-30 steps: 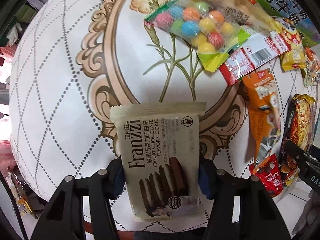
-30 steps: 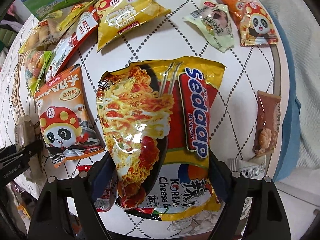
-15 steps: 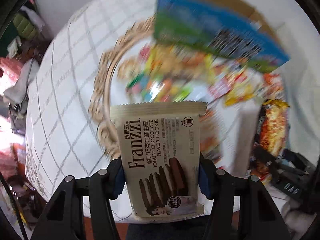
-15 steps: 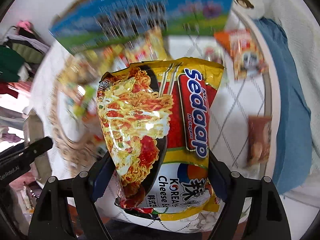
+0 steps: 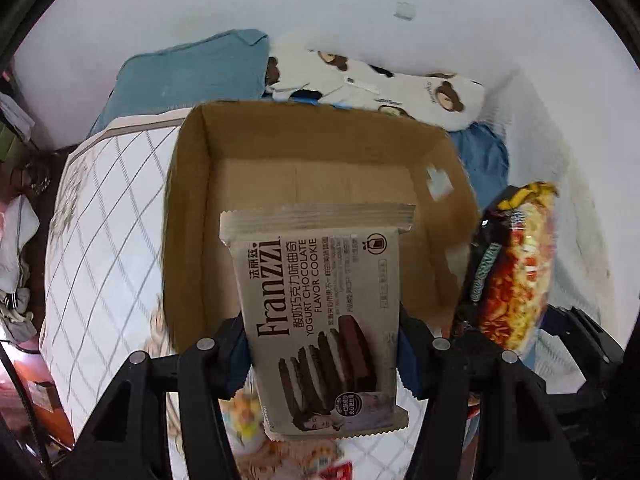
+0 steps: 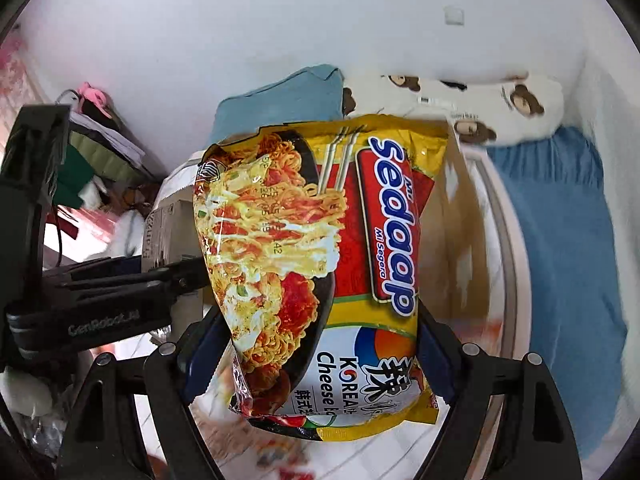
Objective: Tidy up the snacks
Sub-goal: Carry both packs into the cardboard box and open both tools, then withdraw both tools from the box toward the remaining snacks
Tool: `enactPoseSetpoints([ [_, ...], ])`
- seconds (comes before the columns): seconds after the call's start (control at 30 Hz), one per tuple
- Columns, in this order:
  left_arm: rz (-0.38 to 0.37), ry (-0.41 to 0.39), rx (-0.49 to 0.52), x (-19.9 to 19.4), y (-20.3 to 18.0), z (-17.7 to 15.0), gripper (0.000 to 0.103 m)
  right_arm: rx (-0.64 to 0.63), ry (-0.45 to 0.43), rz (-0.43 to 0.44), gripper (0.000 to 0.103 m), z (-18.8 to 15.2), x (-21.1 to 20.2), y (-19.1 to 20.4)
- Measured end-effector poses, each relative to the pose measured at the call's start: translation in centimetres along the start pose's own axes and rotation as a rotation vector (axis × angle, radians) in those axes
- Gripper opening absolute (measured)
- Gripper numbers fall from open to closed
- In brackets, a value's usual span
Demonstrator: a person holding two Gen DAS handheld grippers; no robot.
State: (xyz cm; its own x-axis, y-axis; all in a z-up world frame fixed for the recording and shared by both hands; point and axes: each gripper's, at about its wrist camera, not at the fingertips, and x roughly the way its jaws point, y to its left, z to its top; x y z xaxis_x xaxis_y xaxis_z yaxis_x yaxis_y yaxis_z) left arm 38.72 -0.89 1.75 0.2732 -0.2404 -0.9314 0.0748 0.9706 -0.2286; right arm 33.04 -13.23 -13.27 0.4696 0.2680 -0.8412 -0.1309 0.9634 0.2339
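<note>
My left gripper (image 5: 322, 354) is clamped on the Franzzi cookie pack (image 5: 320, 320), which I see held upright over the open cardboard box (image 5: 188, 216) on the quilted table (image 5: 100, 240). My right gripper (image 6: 316, 356) grips the Sedaap noodle packet (image 6: 320, 264) by its lower part — also up in the air, just right of the box.

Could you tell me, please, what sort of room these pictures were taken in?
Probably a bedroom at home: a quilted white diamond-stitched mattress carries an open brown cardboard box, with a blue pillow and a white bear-print plush cushion against the white wall behind.
</note>
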Motion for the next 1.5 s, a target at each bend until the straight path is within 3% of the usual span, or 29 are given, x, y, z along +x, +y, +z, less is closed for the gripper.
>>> enactPoseSetpoints([
  [0.13, 0.022, 0.065, -0.038, 5.4, 0.6, 4.6, 0.056, 0.000, 0.064, -0.030, 0.086, 5.7, 4.6, 0.0],
  [0.27, 0.033, 0.126, -0.052, 9.1, 1.3, 7.1, 0.056, 0.028, 0.148, -0.039, 0.086, 9.5, 10.0, -0.8],
  [0.53, 0.025, 0.202, -0.078, 13.7, 2.0, 9.7, 0.058, 0.032, 0.286, -0.031, 0.087, 11.7, 16.7, -1.7],
  [0.57, 0.031, 0.198, -0.077, 13.8, 2.1, 9.8, 0.064, 0.033, 0.289, -0.030, 0.094, 11.8, 17.1, -1.9],
  [0.63, 0.036, 0.205, -0.077, 14.2, 2.2, 10.0, 0.092, 0.024, 0.292, -0.050, 0.100, 12.0, 17.7, -2.0],
  [0.73, 0.050, 0.199, -0.080, 14.1, 2.4, 9.7, 0.093, 0.021, 0.296, -0.051, 0.100, 12.1, 18.1, -2.5],
  [1.13, 0.148, 0.037, -0.085, 9.4, 3.2, 5.1, 0.093, 0.024, 0.208, -0.106, 0.100, 8.9, 12.6, -3.3],
  [1.5, 0.155, -0.133, -0.042, 2.8, 0.7, 0.7, 0.093, -0.010, 0.035, -0.150, 0.100, 5.3, 4.2, -2.2],
])
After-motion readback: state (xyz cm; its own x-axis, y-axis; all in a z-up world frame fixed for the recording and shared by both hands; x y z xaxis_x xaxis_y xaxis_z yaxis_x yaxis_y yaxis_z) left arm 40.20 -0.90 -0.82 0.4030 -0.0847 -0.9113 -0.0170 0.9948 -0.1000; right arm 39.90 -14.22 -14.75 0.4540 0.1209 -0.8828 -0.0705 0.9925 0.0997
